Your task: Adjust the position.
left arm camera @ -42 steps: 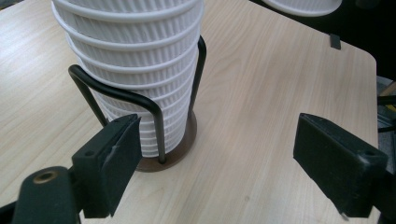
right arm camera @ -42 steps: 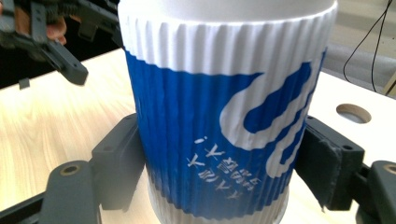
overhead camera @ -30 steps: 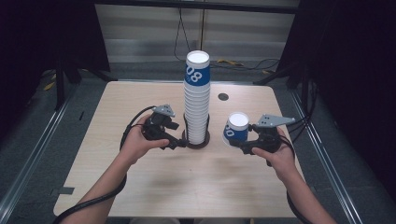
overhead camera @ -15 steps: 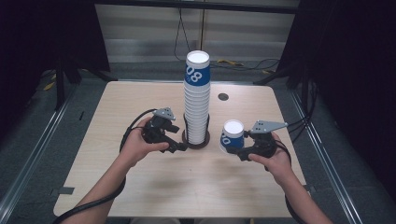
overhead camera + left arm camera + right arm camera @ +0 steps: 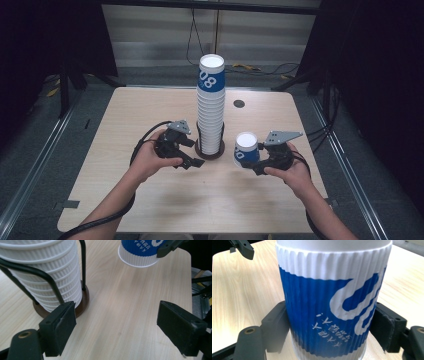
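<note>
A tall stack of white ribbed paper cups [image 5: 211, 105], the top one with a blue band, stands upside down in a black wire holder with a round dark base [image 5: 210, 151] at the table's middle. My left gripper [image 5: 192, 152] stands open just left of that base, jaws wide apart [image 5: 117, 330] with nothing between them; the stack [image 5: 42, 272] and base [image 5: 83, 305] lie just beyond its left jaw. My right gripper [image 5: 255, 162] is shut on a single blue-and-white cup [image 5: 246, 149], held upside down to the right of the stack. Both pads press its ribbed sides [image 5: 329, 302].
A small dark round spot [image 5: 239, 104] marks the light wooden table [image 5: 150, 200] behind the stack. Cables [image 5: 260, 67] lie on the floor beyond the far edge. Metal rails [image 5: 35, 165] run along both sides of the table.
My right gripper has carried the single cup a little to the left and nearer the front edge, closer to the stack. The left gripper has stayed beside the holder's base.
</note>
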